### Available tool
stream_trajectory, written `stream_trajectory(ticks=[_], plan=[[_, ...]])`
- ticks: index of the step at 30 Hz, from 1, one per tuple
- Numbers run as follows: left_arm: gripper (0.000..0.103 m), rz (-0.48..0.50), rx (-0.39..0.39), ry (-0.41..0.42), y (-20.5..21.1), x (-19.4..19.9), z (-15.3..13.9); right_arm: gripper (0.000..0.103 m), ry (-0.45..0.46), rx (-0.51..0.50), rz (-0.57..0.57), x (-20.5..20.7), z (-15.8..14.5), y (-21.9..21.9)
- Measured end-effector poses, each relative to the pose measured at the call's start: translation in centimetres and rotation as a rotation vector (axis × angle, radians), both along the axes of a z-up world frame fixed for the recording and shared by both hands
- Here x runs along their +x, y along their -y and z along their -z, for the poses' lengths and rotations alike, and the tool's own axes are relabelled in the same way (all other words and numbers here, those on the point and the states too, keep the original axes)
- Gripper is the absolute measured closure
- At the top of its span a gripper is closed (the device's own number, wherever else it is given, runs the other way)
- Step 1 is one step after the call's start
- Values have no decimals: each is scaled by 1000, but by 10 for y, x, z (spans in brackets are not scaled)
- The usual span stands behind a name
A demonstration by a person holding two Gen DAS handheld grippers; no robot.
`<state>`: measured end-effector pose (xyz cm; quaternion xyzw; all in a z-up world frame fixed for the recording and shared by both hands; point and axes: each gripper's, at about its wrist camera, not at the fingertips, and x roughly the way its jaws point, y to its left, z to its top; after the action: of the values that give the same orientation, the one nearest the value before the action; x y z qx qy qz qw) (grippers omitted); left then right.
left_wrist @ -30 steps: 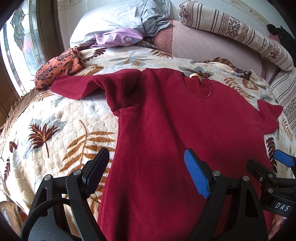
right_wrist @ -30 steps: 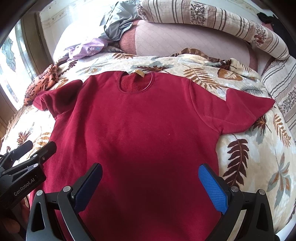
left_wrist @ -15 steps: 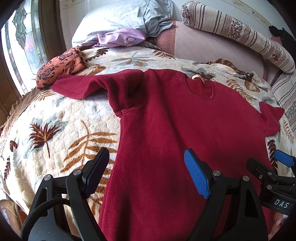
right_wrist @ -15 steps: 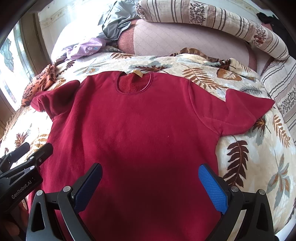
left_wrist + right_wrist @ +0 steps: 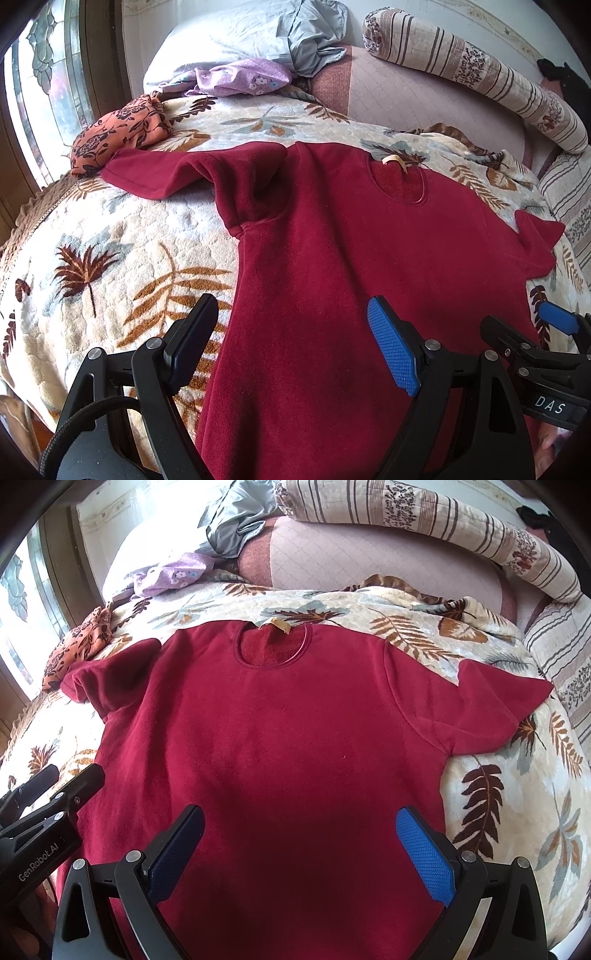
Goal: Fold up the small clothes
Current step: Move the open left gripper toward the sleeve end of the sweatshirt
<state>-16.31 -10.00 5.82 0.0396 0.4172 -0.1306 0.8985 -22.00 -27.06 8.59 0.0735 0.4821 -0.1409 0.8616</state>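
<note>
A dark red sweater (image 5: 351,258) lies spread flat, front up, on a leaf-patterned blanket (image 5: 110,251), neck hole away from me; it also shows in the right wrist view (image 5: 288,738). Its left sleeve (image 5: 177,173) stretches out to the left, its right sleeve (image 5: 495,709) to the right. My left gripper (image 5: 291,343) is open and empty, above the sweater's lower left side. My right gripper (image 5: 299,849) is open and empty, above the sweater's lower middle. The hem is hidden below both views.
An orange flowered cloth (image 5: 122,133) lies by the left sleeve's end. A purple cloth (image 5: 240,75), a white pillow (image 5: 229,40) and a grey garment (image 5: 314,44) lie at the bed's head. A striped bolster (image 5: 476,74) lies at the back right. A window (image 5: 44,85) is at left.
Both grippers have shifted slightly, so the sweater sits a little further back in the views. Both stay open. The sweater has not moved.
</note>
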Motion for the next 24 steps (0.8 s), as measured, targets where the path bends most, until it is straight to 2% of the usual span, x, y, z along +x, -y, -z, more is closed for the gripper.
stream_trajectory(ticks=[10, 14, 19, 24], plan=[[19, -8, -6, -12, -1, 3, 2, 0, 29, -44, -27, 4, 1, -9], [19, -22, -12, -16, -4, 6, 3, 0, -15, -93, -22, 9, 5, -12], [19, -35, -20, -22, -9, 9, 4, 0, -9, 12, -24, 7, 9, -6], [19, -47, -17, -17, -13, 11, 3, 0, 36, 116, -2, 7, 9, -1]])
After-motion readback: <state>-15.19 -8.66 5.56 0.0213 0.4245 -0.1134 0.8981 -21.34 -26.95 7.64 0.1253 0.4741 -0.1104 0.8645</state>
